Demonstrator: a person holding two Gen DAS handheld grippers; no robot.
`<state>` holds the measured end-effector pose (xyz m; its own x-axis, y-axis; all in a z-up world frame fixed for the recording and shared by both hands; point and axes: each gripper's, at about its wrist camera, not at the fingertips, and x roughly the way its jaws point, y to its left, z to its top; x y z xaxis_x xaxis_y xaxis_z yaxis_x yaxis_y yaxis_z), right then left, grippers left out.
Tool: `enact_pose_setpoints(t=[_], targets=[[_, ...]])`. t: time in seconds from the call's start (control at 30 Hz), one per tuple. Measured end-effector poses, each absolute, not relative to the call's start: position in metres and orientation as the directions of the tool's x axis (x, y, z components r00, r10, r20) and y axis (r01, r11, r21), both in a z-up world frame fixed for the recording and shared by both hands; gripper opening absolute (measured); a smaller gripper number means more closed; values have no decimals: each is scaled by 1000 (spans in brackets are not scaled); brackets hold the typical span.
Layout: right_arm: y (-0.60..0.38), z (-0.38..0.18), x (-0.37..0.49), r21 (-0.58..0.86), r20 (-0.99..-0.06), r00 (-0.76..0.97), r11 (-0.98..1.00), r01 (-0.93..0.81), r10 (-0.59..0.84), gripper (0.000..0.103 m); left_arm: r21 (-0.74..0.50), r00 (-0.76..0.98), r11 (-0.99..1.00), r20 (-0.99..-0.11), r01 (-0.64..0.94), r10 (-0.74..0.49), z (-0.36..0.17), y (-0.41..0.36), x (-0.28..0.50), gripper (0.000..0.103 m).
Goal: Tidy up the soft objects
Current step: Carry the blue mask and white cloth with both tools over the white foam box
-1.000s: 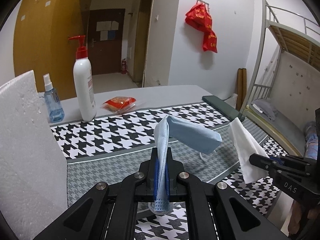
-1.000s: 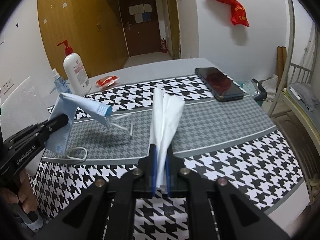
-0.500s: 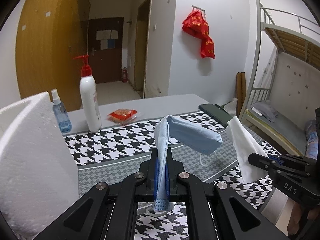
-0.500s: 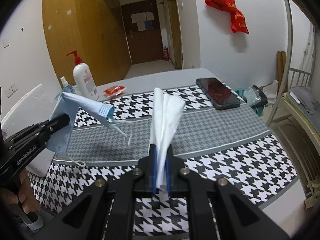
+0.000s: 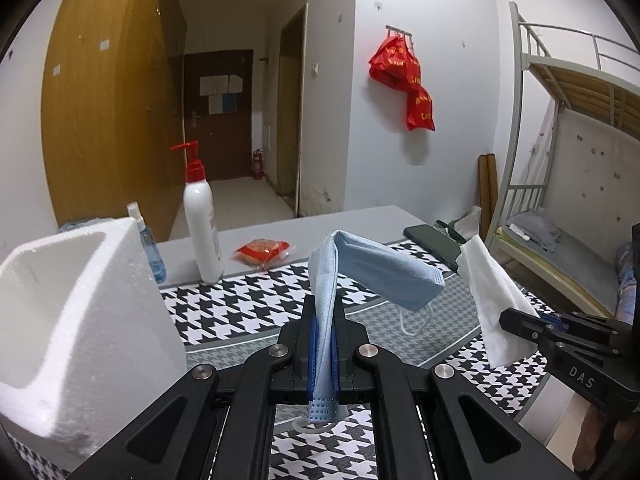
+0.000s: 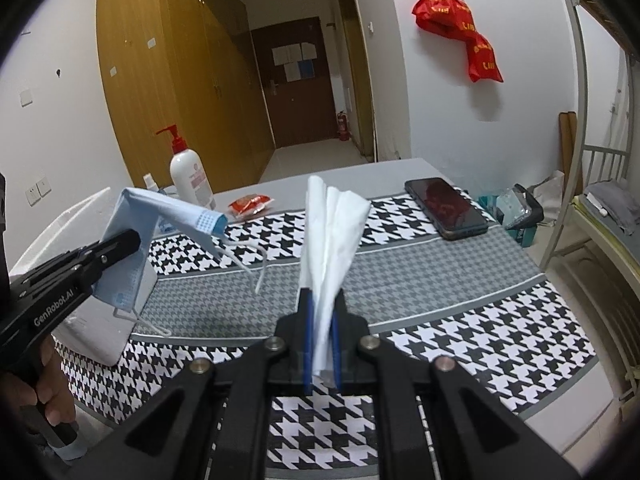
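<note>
My left gripper [image 5: 323, 322] is matt black plastic with small bright metal rivets, and its blue pads look rubbery. It pinches a pale blue face mask [image 5: 376, 276] — soft non-woven cloth, dimpled along its edge. My right gripper [image 6: 320, 312] is the same matt plastic and clamps a white tissue [image 6: 332, 236], thin creased paper. The foam box [image 5: 80, 312] is white polystyrene, grainy and dull. The tablecloth [image 6: 460, 280] looks like smooth printed fabric. The phone [image 6: 444, 208] is glossy black — it mirrors red. The pump bottle [image 5: 202, 224] is smooth white plastic.
</note>
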<state>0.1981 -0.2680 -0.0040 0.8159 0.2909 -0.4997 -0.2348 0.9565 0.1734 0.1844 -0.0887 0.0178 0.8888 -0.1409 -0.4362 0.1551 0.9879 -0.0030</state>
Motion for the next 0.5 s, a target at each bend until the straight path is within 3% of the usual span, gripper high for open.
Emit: enact_pose_setpoints(t=[0.5], targets=[[-258,19,181,149,-442,848,956,-253,294,11,12,909,987,-391,159,-142,38,-80,166,6]])
